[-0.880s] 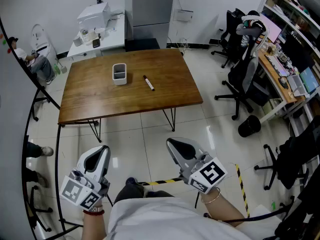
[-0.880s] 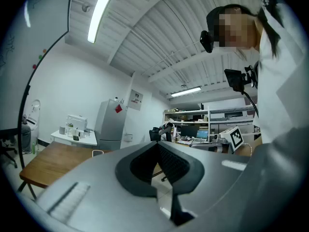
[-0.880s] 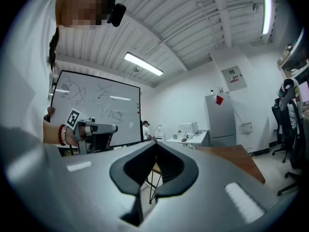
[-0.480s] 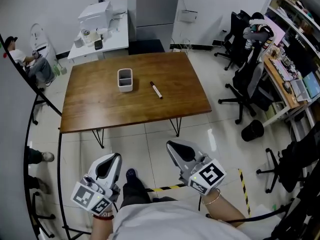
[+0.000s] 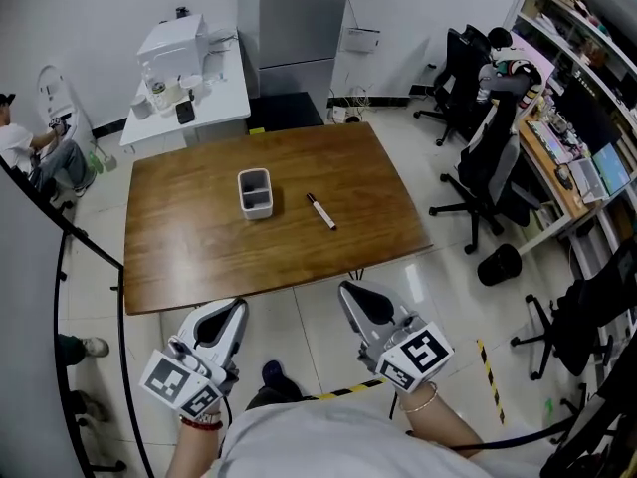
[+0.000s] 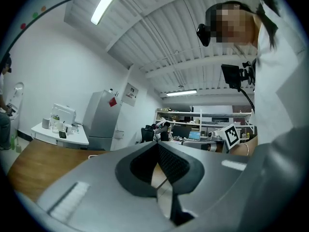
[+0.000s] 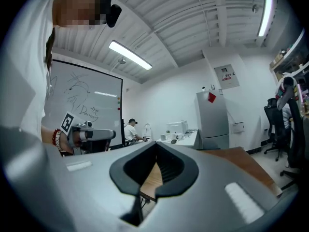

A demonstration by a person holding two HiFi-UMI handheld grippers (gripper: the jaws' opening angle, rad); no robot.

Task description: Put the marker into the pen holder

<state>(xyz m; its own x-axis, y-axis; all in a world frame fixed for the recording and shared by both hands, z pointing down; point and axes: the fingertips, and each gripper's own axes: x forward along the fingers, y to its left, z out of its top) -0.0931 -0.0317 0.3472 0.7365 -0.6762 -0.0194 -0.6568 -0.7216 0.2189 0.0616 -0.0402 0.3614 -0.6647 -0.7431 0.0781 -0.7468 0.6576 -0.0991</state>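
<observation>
A white and black marker (image 5: 320,211) lies flat on the brown wooden table (image 5: 189,257), right of its middle. Just left of it stands the white pen holder (image 5: 255,192), upright, with nothing visible inside. Both grippers hang below the table's near edge, over the tiled floor. My left gripper (image 5: 227,312) is shut with nothing in it, its jaws meeting at the tips (image 6: 157,144). My right gripper (image 5: 353,295) is also shut and holds nothing (image 7: 155,144). Each is well short of the marker and the holder.
Black office chairs (image 5: 488,172) and a cluttered desk with screens (image 5: 572,137) fill the right side. A black bin (image 5: 496,263) stands by them. Behind the table are a white side table with a printer (image 5: 179,53) and a grey cabinet (image 5: 294,18). A seated person (image 5: 40,152) is far left.
The table has come nearer in the head view, its near edge now just ahead of both grippers. Marker and pen holder lie as before. Both grippers stay shut.
</observation>
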